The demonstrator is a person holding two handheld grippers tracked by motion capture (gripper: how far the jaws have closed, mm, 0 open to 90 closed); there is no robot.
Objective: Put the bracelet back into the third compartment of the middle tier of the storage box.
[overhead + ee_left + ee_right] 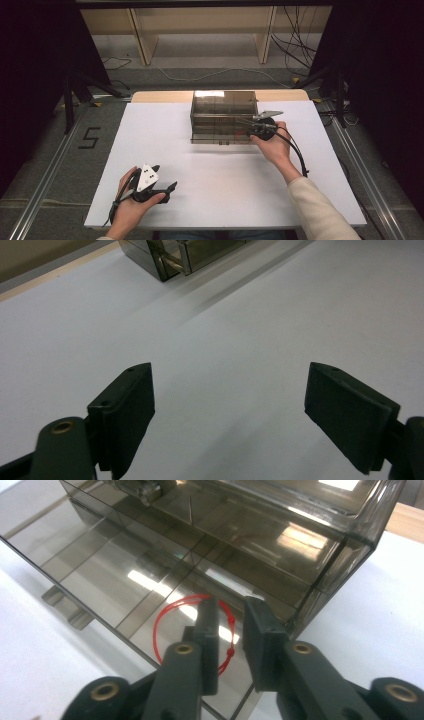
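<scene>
Red cord loop (187, 630) lies flat in the front compartment of a smoked clear plastic drawer box (223, 116), near the box's right end. Box sits at far centre of the white tabletop (210, 175), drawer pulled forward toward the person.

Right gripper (231, 625) reaches down over the open drawer, jaws nearly together with a narrow gap between them, tips just above the right side of the loop. Cannot tell whether cord is pinched; nothing clearly between the jaws. Right hand (274, 146) holds it at the box's front right corner.

Left gripper (227, 405) rests low over bare tabletop at near left, jaws spread wide, released, nothing held. Left hand (131, 205) wraps its body; well apart from the box.
</scene>
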